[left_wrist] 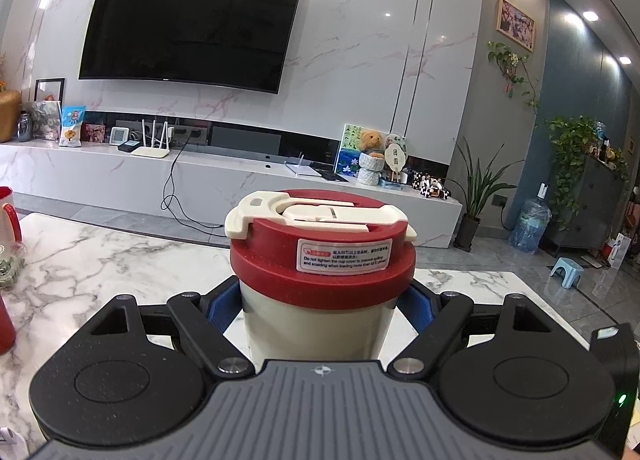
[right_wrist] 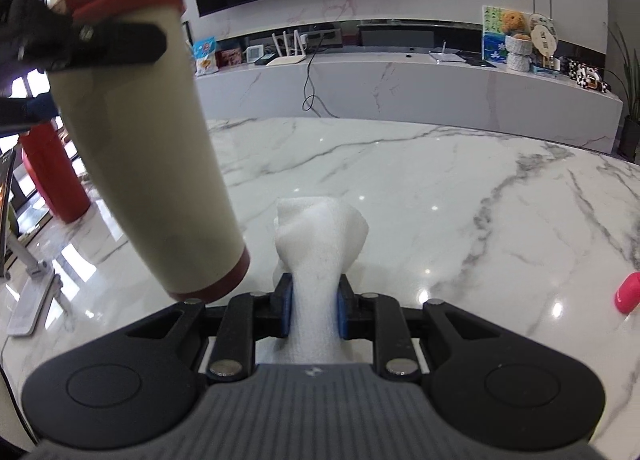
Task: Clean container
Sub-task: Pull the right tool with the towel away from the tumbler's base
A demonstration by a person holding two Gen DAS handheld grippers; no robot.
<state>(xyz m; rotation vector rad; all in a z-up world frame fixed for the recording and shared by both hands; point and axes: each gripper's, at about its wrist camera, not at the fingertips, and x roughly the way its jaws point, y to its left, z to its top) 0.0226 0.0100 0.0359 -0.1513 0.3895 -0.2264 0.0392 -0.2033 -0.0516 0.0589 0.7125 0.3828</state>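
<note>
The cream tumbler with its red lid sits clamped between the blue pads of the left gripper, which grips the body just under the lid's rim. From the right wrist view the same tumbler is held up off the marble table, tilted with its red base band toward the camera, and the left gripper's black finger crosses its upper body. There is one tumbler, carrying one lid with a white flip clasp and a warning label on the lid's side.

The right gripper is clenched on a single wad of white foam-like cloth, which sticks out forward between the blue pads, just beside the tumbler's base; whether cloth and tumbler touch is hard to tell from this angle.

On the table, to the left, stands a red cylindrical vessel behind the tumbler, and a red-handled mug shows at the left wrist view's edge. One pink object lies at the far right edge of the table, well apart from both grippers. Beyond the table runs a marble media shelf under a wall-mounted television, with a white router and a teddy bear on it. Nothing lies between cloth and tumbler.
</note>
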